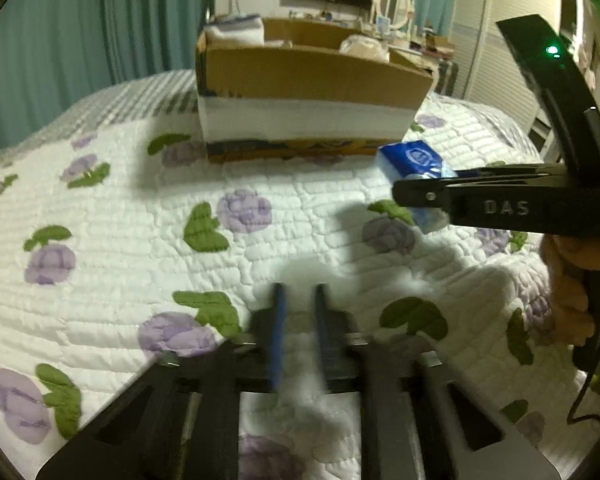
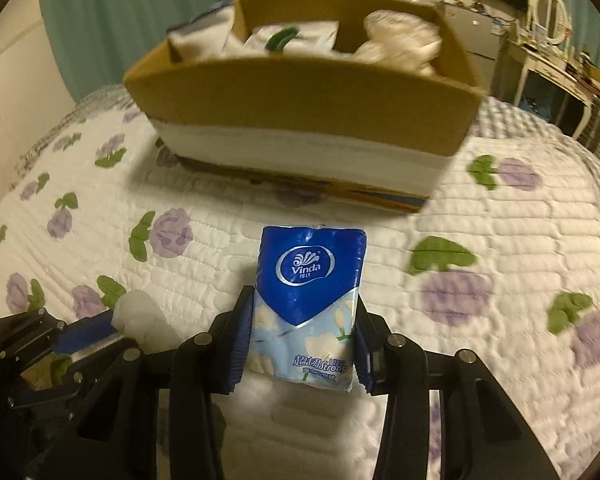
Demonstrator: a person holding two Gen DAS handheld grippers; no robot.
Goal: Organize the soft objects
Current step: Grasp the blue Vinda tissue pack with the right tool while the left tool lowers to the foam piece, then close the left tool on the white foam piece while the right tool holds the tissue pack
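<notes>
A blue Vinda tissue pack [image 2: 308,292] stands upright between the blue pads of my right gripper [image 2: 304,300], which press on both of its sides. In the left wrist view the same pack [image 1: 414,158] hangs in the right gripper [image 1: 420,196], just above the quilt and near the box's right corner. My left gripper [image 1: 300,292] is shut low over the quilt, with white fluff at its pads. The right wrist view shows a white soft wad [image 2: 140,312] at the left gripper's tip [image 2: 100,328]. An open cardboard box [image 2: 300,100] ahead holds white packs and a cream plush.
The box [image 1: 312,76] sits on a bed with a white quilt [image 1: 100,220] printed with purple flowers. Teal curtains [image 1: 80,20] hang behind. A dressing table with a round mirror [image 2: 548,4] and a wall screen stand at the far right. An orange-brown lump [image 1: 568,280] lies at the right edge.
</notes>
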